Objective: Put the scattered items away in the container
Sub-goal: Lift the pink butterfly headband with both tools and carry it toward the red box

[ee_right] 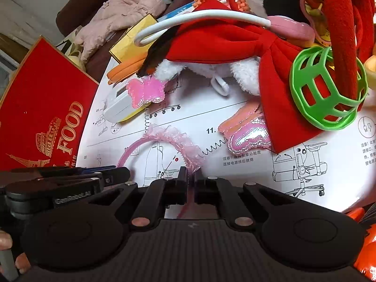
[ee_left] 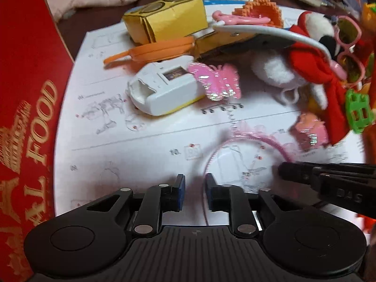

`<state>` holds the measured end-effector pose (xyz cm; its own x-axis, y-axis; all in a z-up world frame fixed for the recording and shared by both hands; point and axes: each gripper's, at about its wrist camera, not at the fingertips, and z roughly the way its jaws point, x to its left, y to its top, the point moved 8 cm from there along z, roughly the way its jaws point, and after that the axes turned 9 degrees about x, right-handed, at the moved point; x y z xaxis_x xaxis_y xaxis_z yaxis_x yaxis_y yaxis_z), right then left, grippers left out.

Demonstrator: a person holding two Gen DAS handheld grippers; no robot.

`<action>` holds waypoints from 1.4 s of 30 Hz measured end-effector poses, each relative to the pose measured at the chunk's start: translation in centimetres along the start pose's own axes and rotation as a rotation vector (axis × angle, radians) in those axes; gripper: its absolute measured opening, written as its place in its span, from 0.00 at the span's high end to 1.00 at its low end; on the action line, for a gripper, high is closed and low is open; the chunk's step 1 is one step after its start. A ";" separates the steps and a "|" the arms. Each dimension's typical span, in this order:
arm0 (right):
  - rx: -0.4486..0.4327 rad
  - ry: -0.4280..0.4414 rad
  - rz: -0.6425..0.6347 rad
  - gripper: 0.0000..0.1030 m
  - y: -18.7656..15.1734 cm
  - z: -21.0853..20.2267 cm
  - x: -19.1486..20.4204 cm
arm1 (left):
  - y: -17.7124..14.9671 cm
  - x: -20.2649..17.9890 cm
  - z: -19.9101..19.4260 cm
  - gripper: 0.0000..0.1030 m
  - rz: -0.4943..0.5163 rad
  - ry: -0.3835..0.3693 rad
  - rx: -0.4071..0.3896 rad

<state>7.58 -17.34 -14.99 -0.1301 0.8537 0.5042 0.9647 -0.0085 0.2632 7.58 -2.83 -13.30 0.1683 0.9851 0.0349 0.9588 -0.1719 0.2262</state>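
Right claw (ee_right: pixel 190 181) clamps pink headband (ee_right: pixel 164 134); left claw (ee_left: pixel 195 185) parted

Red box (ee_right: pixel 42 117): "FOOD". Instruction sheet (ee_right: pixel 235 117): "11." Left gripper (ee_right: pixel 70 176): "GenRobot.AI".

Matte black throughout. Left gripper (ee_left: pixel 194 192): ribbed housing, two broad round discs at the sides, linkage arms joined by silver round pins, blue pads on the inner faces of the fingers (ee_left: pixel 180 188), small cross mark at the centre of the housing. Right gripper (ee_right: pixel 191 188): same black build, same discs and silver pins, same ribbed housing. Bore pale lettering "GenRobot.AI" along one side and "DAS" along another. Fingertips of a hand (ee_right: pixel 7 253) around a grey handle.
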 end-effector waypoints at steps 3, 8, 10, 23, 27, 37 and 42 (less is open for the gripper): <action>-0.003 0.004 -0.001 0.96 -0.1 -0.1 -0.1 | 0.5 -0.1 0.2 0.61 0.020 0.024 -0.019; 0.005 0.016 0.002 0.96 0.1 -0.1 -0.2 | 2.0 -1.5 1.2 0.60 0.095 0.082 -0.028; 0.007 0.020 0.000 0.97 0.1 -0.1 -0.3 | 2.7 -2.2 1.3 0.60 0.124 0.088 -0.038; 0.015 0.015 0.018 0.94 0.2 -0.2 -0.3 | 0.7 -3.0 0.3 1.00 0.127 0.065 -0.009; 0.019 -0.037 0.000 0.91 -0.4 -0.5 0.7 | 0.0 -3.2 -0.7 1.00 0.128 0.066 -0.007; 0.004 -0.045 -0.033 0.91 -1.2 -2.9 3.1 | -1.5 -2.5 -4.4 1.00 0.120 0.063 -0.068; -0.038 -0.050 -0.077 0.91 -1.0 -4.9 5.1 | -1.8 -1.6 -6.8 1.00 0.079 0.039 -0.113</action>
<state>4.88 -15.53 -8.68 -0.1907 0.8777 0.4397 0.9429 0.0391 0.3308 3.98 -4.10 -7.12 0.2311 0.9683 0.0947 0.9106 -0.2496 0.3295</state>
